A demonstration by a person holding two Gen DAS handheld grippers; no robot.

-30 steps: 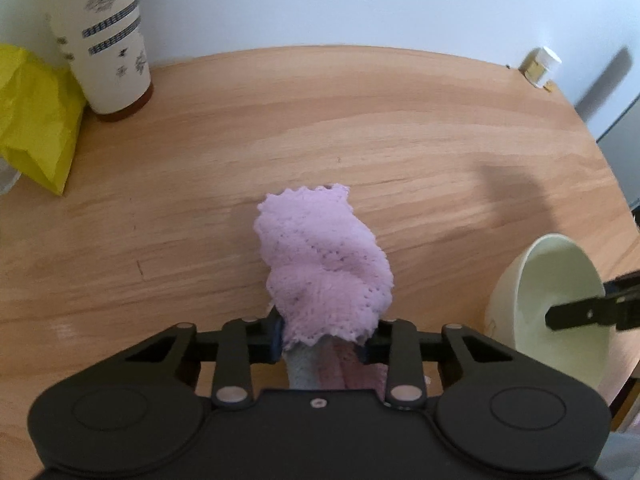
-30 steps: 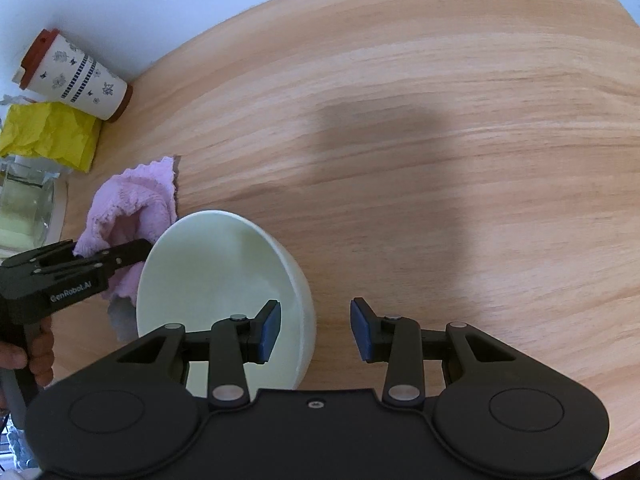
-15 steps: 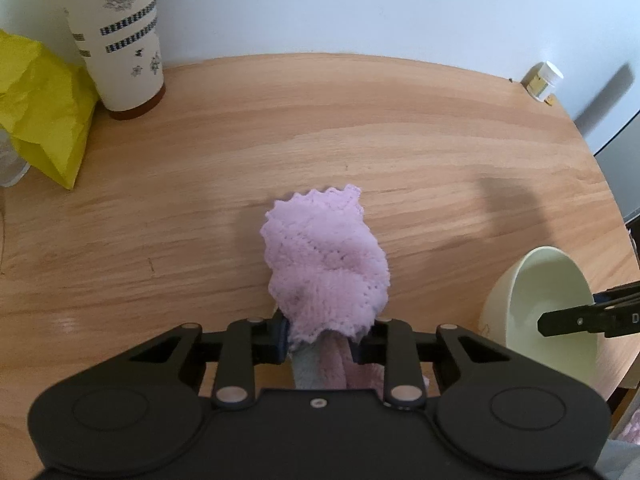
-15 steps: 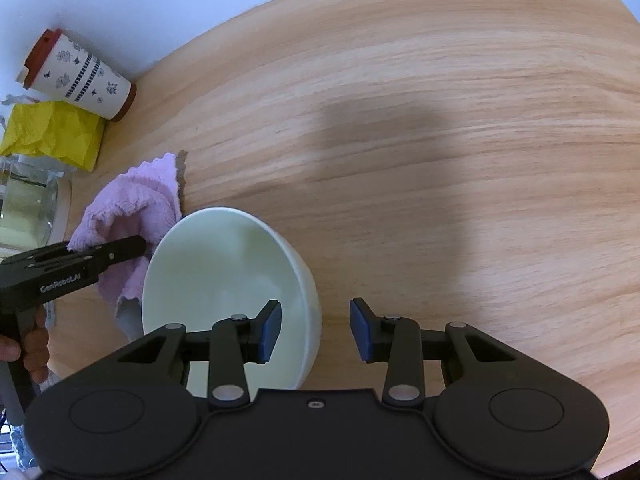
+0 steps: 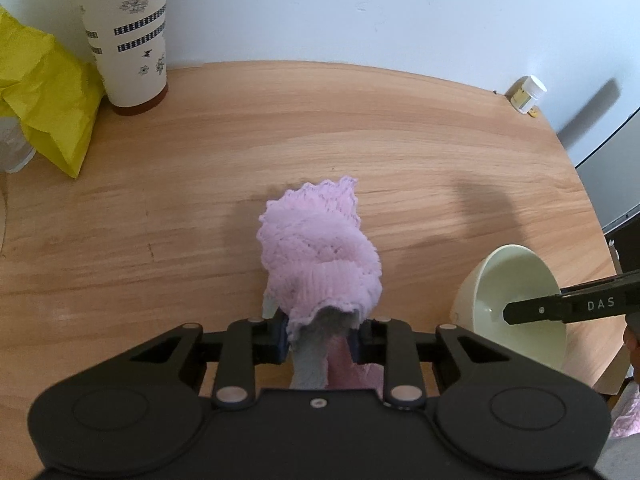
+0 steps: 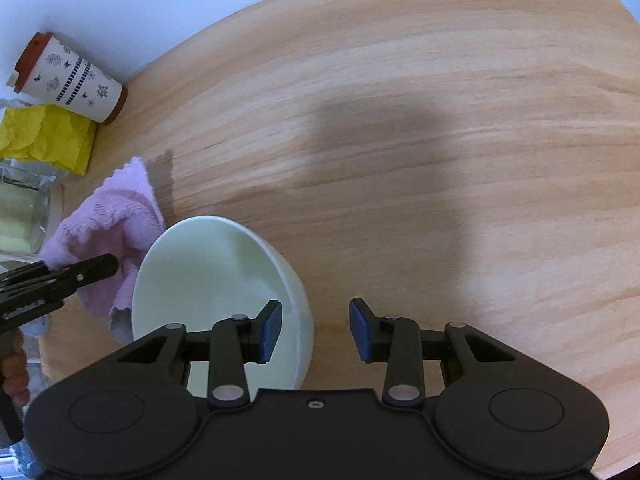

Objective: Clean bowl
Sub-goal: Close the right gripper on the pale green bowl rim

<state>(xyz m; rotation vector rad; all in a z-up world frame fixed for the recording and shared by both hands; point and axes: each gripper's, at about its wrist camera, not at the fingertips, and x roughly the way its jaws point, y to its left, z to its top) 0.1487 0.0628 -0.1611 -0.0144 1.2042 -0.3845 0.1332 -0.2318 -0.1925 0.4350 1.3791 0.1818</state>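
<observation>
A: From the left wrist, what do we have?

B: Our left gripper is pinching the pink cloth; both blue pads press into its bunched lower end, and the rest of it flops forward over the wooden table. The pale green bowl stands near the table's right edge, well to the right of the cloth, tipped so we look into it. One black finger of our right gripper reaches over its rim into the hollow.

A: And farther back?

B: A tall patterned cup with a brown base stands at the wall, yellow crumpled paper touching it on the left. A small white-capped jar sits at the far right edge.

A: Now the right wrist.

B: Our right gripper is spread wide and grips nothing. Its left pad sits inside the bowl, its right pad outside over bare table, so the bowl's wall lies between them; we cannot tell whether either pad touches it. The cloth lies just beside the bowl's left rim, with the left gripper clamped on it. The cup and yellow paper sit at the far left, and a clear container beneath them.
</observation>
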